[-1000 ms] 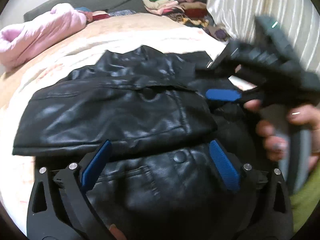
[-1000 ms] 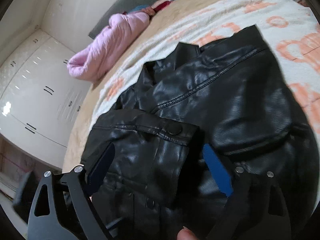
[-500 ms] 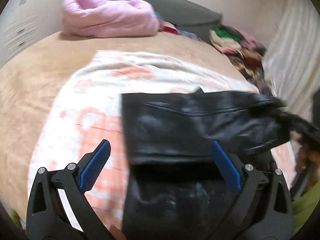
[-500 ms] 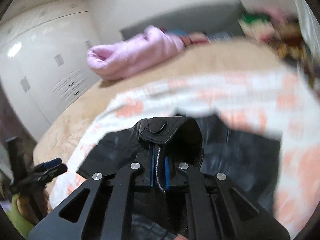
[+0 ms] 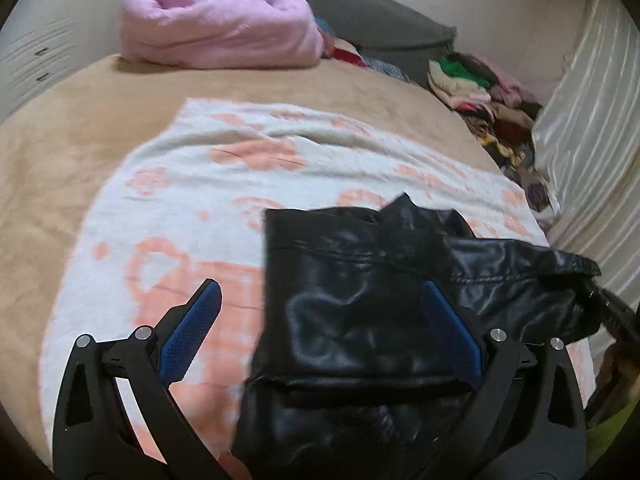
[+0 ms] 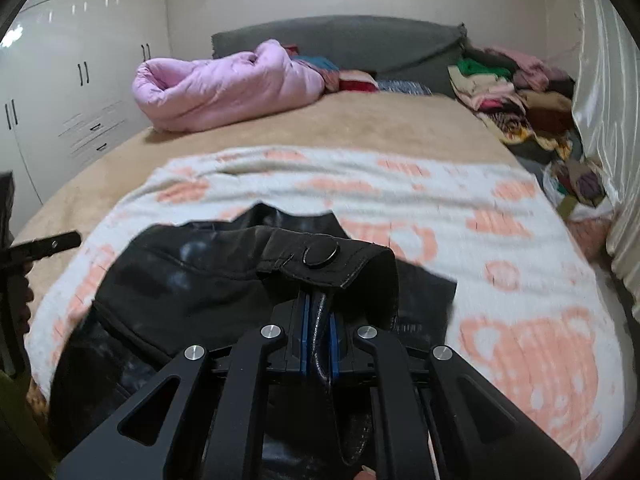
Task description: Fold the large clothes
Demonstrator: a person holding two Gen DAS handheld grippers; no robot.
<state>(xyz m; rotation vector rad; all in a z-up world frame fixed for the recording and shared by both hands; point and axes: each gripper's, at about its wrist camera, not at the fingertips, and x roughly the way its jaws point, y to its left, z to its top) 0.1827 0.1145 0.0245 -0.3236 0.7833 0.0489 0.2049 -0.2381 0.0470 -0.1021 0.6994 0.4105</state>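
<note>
A black leather jacket (image 5: 360,300) lies on a white blanket with orange shapes (image 5: 180,208) that covers the bed. My left gripper (image 5: 320,332) hangs open above the jacket's left edge, its blue pads wide apart and pressing on nothing. My right gripper (image 6: 320,328) is shut on a cuff of the black leather jacket (image 6: 224,280); the cuff with its round snap button (image 6: 321,253) is folded over the fingertips and lifted off the bed. In the left wrist view the right gripper (image 5: 612,312) shows dark at the right edge, pulling the leather up.
A rolled pink quilt (image 6: 224,84) lies at the head of the bed by a grey headboard (image 6: 360,44). A heap of mixed clothes (image 6: 512,92) sits at the far right by a pale curtain (image 6: 608,80). White wardrobes (image 6: 60,92) stand on the left.
My right gripper went from open over the jacket to shut on the cuff and lifted it. My left gripper stayed open and swung left off the jacket's middle to its left edge.
</note>
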